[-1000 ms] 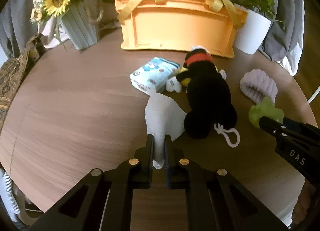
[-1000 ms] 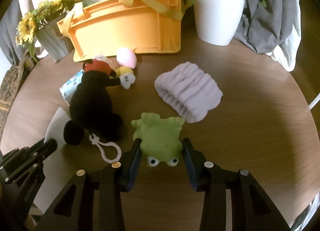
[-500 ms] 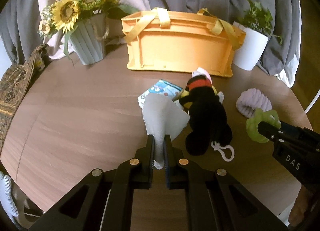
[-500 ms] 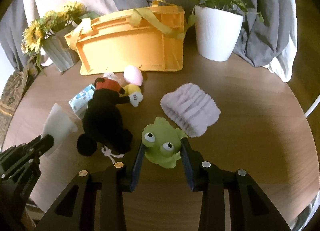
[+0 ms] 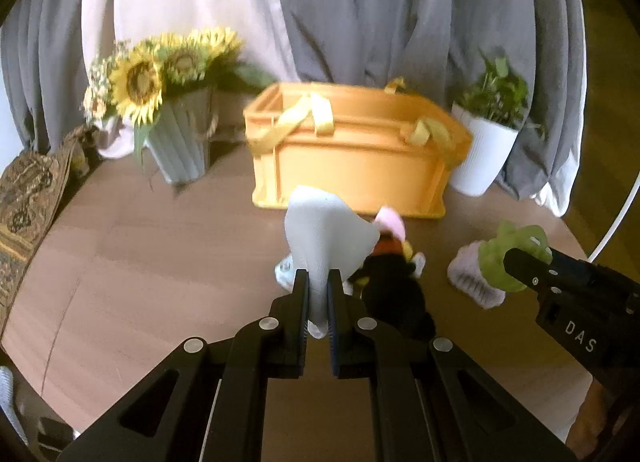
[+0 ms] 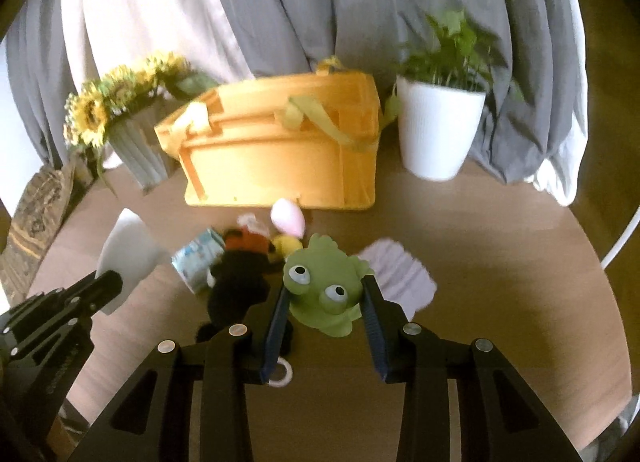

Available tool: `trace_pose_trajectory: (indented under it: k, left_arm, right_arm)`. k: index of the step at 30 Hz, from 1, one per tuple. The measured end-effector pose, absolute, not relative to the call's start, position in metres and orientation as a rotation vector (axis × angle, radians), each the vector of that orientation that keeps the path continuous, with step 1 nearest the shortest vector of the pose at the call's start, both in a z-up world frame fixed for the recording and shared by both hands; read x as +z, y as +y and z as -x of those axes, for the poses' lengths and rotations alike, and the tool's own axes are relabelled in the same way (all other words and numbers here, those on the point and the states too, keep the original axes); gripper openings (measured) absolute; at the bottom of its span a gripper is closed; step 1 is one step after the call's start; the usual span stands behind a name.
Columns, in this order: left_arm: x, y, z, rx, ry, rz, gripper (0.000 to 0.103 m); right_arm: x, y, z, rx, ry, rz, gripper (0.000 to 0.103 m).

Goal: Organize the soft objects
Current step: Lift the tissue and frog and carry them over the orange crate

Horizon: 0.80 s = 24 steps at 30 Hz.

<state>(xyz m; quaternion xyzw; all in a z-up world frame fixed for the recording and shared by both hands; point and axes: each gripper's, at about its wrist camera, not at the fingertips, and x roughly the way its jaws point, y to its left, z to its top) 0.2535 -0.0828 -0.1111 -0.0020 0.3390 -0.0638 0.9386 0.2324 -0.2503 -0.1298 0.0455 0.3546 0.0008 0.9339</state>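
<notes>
With the left gripper [image 5: 318,294] clamped on a white cloth [image 5: 324,230] and the right gripper [image 6: 325,302] on a green frog [image 6: 324,282], both held above the table [image 5: 140,262] before the yellow bin [image 5: 352,154], the carry likely needs them brought over its rim.

A home living space: grey and white curtains [image 5: 360,14] fill the top of the frame, sunflowers [image 5: 140,80] upper left, a potted plant [image 5: 486,142] upper right, toys on a round wooden counter [image 5: 140,262].
</notes>
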Motion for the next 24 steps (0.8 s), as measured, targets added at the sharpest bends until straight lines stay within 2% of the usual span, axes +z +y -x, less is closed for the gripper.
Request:
trace_pose_trajectory:
  k: [24]
  left_arm:
    - [-0.028, -0.072, -0.274, -0.178, 0.432, 0.006, 0.010]
  right_arm:
    - [-0.044, -0.241, -0.244, 0.002, 0.452, -0.143, 0.037]
